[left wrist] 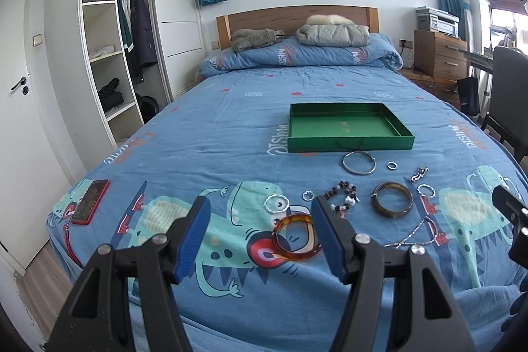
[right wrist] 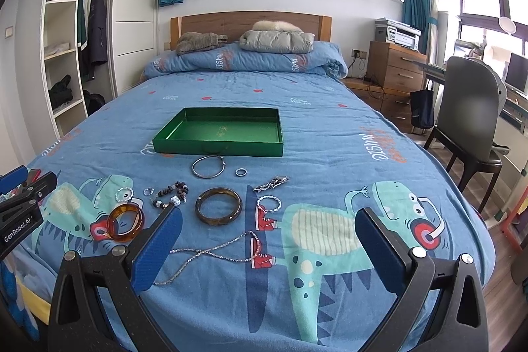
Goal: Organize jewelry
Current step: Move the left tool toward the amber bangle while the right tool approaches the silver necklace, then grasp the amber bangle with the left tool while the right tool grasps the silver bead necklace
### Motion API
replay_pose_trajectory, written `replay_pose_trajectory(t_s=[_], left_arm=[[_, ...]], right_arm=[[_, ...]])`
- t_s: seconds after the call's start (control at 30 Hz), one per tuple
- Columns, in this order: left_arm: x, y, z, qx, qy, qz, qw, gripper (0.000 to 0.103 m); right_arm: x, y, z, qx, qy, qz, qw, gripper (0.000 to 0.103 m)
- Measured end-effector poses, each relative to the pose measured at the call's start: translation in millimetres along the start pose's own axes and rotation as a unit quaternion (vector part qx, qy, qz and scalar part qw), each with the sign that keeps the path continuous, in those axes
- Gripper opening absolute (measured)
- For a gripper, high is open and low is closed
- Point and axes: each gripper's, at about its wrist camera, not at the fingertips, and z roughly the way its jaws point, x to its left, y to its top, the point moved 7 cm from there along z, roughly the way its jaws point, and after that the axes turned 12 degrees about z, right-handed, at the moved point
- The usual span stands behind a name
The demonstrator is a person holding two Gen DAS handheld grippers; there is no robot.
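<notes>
left gripper (left wrist: 260, 233) agape | amber bangle (left wrist: 296, 236) flat | green tray (left wrist: 349, 143) long axis crosswise

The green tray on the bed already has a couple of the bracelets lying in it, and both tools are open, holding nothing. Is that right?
Not quite. The green tray has nothing in it; the right wrist view shows its bare floor. All the jewelry, like the amber bangle and the dark bangle, lies on the bedspread in front of it. The left tool and right tool are indeed open, holding nothing.
</notes>
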Motion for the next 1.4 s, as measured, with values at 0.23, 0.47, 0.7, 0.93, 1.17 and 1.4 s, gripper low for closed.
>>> replay_pose_trajectory(t_s=[0.23,0.47,0.7,0.93,1.17,1.4], left_arm=[[-4,0,1,0.004,-0.017,-0.006,0.9998,0.062],[-9,0,2,0.006,-0.029,-0.006,0.9995,0.062],[-17,1,5,0.008,-0.041,0.001,0.9991,0.062],[-21,2,6,0.001,-0.044,0.010,0.9990,0.062],[-8,-7,17,0.009,-0.039,0.003,0.9992,0.062],[13,-40,48,0.051,-0.046,-0.024,0.9974,0.062]], right_arm=[[-2,1,-1,-0.003,-0.003,-0.002,1.000,0.103],[-4,2,-2,-0.007,-0.001,0.001,1.000,0.103],[-6,1,-1,0.000,-0.001,0.000,1.000,0.103],[-9,-2,2,0.007,0.004,0.006,1.000,0.103],[-8,-10,10,0.021,0.022,0.008,1.000,0.103],[-5,-32,30,0.068,0.042,0.007,0.997,0.085]])
